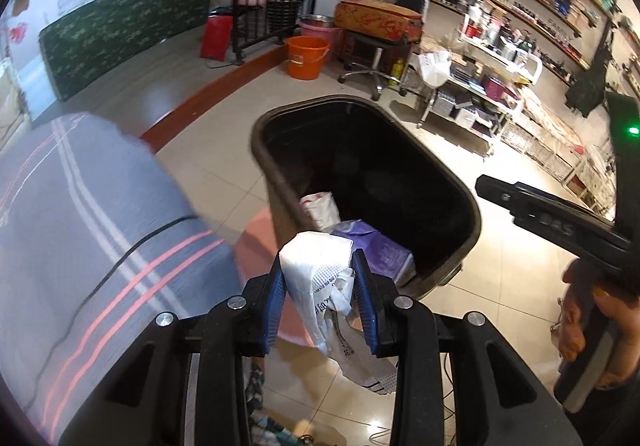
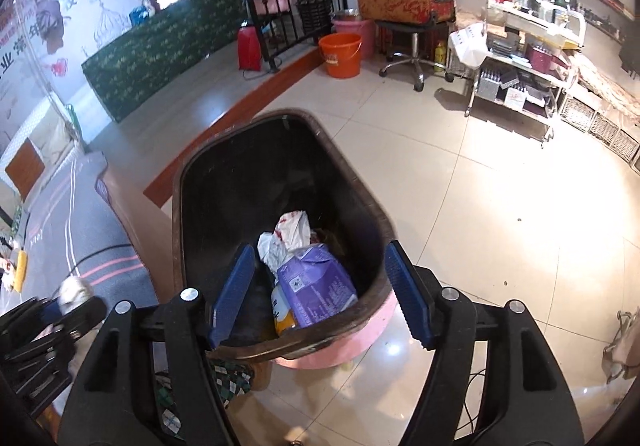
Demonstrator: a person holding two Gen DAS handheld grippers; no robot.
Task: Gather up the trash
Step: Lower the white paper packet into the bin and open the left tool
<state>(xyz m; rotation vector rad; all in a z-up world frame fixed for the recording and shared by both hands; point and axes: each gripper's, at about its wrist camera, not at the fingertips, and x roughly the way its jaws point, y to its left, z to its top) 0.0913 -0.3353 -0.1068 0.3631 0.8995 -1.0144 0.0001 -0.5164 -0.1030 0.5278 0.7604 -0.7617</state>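
Left tool [image 1: 320,286]: clamped on a white wrapper [image 1: 320,278], just short of the bin's near rim
Right tool [image 2: 320,294]: jaws wide apart, nothing between them, over the bin's near rim
Bin [image 2: 192,181]: dark, on the floor, holding a purple pack [image 2: 316,286] and white scraps [image 2: 292,230]

White crumpled wrapper [image 1: 320,278] clamped above dark bin [image 1: 460,201] holding purple packet [image 1: 384,250].
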